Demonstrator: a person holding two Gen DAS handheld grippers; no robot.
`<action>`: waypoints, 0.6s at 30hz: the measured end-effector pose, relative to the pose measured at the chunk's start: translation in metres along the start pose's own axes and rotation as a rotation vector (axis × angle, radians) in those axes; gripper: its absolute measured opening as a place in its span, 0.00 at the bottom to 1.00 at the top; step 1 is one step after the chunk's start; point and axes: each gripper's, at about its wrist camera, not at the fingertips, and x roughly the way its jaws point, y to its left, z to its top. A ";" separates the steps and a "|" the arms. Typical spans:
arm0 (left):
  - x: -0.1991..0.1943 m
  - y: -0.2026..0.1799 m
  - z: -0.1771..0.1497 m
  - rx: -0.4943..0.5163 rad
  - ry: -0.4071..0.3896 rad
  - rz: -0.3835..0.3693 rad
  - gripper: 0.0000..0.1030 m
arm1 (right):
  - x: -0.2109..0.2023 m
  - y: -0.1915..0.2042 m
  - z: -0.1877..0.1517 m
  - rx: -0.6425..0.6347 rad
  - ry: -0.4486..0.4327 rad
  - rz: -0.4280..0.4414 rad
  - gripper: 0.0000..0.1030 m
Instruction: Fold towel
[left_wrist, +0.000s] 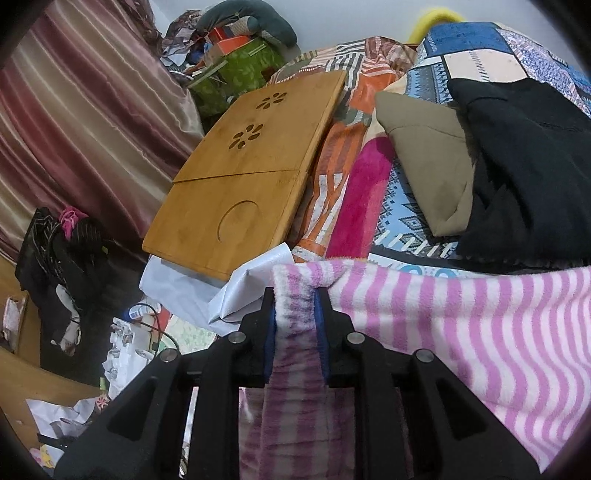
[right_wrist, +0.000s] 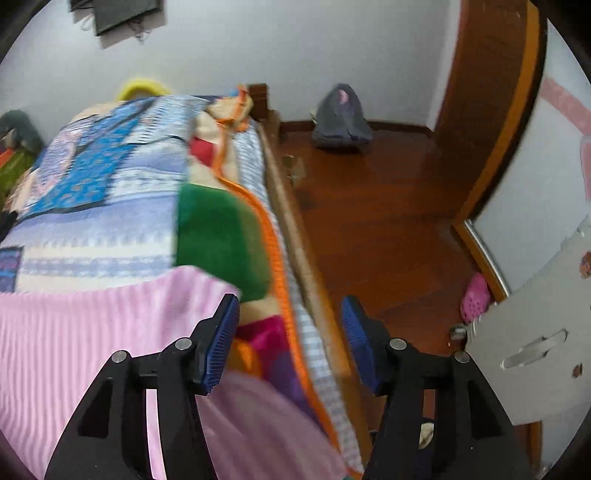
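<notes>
No text, label, brand or number can be read anywhere.

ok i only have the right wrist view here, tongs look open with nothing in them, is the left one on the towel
Observer: Yes, the left tongs are shut on a bunched edge of the pink striped towel.
Operator: what's past that end of the towel
Observer: A wooden lap tray lies on the bed just beyond it, on a white sheet.
Operator: anything else on the bed up there
Observer: A black garment lies over an olive cushion, behind the towel's far edge.
</notes>
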 end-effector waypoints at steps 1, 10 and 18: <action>0.000 -0.001 0.000 0.005 0.000 0.007 0.20 | 0.008 -0.004 0.002 0.027 0.015 0.017 0.52; 0.000 -0.007 -0.001 0.016 -0.002 0.038 0.20 | 0.022 0.026 -0.003 0.000 0.029 0.233 0.52; -0.009 -0.003 0.000 -0.008 -0.018 0.035 0.20 | 0.016 0.049 -0.005 -0.108 -0.013 0.171 0.09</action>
